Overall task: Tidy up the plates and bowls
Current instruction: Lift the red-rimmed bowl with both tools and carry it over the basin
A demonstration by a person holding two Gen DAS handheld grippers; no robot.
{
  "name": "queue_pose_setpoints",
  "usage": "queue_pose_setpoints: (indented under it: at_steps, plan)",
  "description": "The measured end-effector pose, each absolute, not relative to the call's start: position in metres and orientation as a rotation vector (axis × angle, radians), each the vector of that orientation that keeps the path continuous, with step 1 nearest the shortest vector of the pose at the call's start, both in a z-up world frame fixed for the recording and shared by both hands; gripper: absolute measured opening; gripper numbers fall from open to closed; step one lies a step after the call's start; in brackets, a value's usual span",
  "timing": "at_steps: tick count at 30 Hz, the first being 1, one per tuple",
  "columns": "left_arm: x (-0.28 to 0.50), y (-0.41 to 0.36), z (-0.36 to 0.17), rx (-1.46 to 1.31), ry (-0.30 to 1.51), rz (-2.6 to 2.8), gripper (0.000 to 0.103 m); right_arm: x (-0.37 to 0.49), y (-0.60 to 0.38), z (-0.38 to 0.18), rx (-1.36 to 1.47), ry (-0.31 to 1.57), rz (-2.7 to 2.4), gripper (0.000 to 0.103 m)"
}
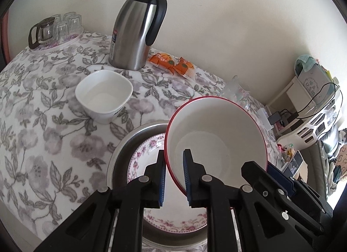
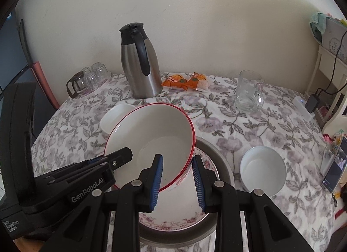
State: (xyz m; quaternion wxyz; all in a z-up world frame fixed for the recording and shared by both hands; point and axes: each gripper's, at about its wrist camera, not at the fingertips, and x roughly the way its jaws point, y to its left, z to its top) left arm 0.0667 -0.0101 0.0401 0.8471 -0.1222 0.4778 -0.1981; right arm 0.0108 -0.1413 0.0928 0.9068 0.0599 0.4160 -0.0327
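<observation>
Over the floral tablecloth (image 2: 249, 126), both grippers (image 1: 174, 176) (image 2: 177, 178) clamp the red-rimmed bowl (image 2: 151, 135), mouth tilted toward the cameras.

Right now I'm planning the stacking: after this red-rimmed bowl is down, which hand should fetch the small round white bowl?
Right. The round white bowl sits beside the tray, just right of the right gripper; the left gripper clamps the red-rimmed bowl at its opposite rim.

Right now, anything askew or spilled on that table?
Only the red-rimmed bowl: it's tilted, off the table, above the floral plate, gripped at opposite rim edges by the left gripper and right gripper. No spills or damage visible.
</observation>
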Motion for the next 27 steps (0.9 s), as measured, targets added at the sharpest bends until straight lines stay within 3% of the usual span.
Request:
queue_pose_setpoints:
  at_steps: [27]
  plan:
    - [0.047,0.002,0.027,-0.262,1.056,-0.411,0.016,-0.013,-0.135,0.07,0.145,0.922,-0.052,0.03]
